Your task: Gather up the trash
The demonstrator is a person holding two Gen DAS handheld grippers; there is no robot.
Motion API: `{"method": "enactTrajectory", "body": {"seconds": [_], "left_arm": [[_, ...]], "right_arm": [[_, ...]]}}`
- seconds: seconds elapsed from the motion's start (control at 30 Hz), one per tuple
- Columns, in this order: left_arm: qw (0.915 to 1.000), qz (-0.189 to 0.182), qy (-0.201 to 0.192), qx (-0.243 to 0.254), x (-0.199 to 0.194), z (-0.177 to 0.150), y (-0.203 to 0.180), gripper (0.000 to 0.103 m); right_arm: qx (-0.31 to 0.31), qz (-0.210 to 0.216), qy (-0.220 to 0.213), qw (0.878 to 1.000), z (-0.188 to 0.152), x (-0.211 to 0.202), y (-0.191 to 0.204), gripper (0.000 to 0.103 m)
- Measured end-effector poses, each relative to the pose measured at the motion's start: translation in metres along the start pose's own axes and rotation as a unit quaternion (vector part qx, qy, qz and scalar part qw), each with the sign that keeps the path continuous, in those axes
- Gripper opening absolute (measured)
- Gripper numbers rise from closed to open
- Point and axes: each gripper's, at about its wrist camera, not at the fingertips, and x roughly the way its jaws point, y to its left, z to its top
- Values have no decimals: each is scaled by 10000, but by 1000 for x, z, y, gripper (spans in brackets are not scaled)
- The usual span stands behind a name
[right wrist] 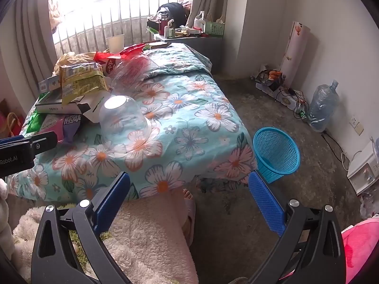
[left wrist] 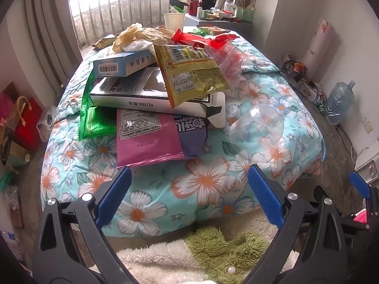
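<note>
A heap of trash lies on a floral-covered bed (left wrist: pixel 203 184): a pink snack bag (left wrist: pixel 151 139), a green wrapper (left wrist: pixel 94 120), a white box (left wrist: pixel 146 94), a blue carton (left wrist: pixel 123 65), a yellow snack bag (left wrist: pixel 191 71) and a clear plastic dome lid (left wrist: pixel 257 132). My left gripper (left wrist: pixel 189 191) is open and empty, just short of the pink bag's near edge. My right gripper (right wrist: pixel 189 198) is open and empty, over the bed's near corner. A blue mesh waste basket (right wrist: pixel 276 153) stands on the floor right of the bed. The dome lid also shows in the right wrist view (right wrist: pixel 124 120).
A paper cup (left wrist: pixel 174 21) and red wrappers (left wrist: pixel 201 40) lie at the far end of the heap. A cluttered nightstand (right wrist: pixel 189 37) stands behind the bed. A water jug (right wrist: pixel 323 106), cables and boxes line the right wall. Bags sit on the left floor (left wrist: pixel 21 123).
</note>
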Motion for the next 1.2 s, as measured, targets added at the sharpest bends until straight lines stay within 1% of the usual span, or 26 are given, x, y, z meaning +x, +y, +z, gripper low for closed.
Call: {"method": "enactTrajectory", "body": {"seconds": [0.1, 0.33, 1.2], "left_arm": [[10000, 55, 41, 51, 0, 0, -1, 94], [10000, 11, 58, 29, 2, 1, 0, 94], [9999, 51, 117, -1, 6, -6, 6, 94]], "right_arm": [[2, 1, 1, 10000, 0, 0, 0, 98], [11, 2, -1, 10000, 0, -1, 1, 98], [29, 9, 19, 10000, -1, 2, 2, 98]]}}
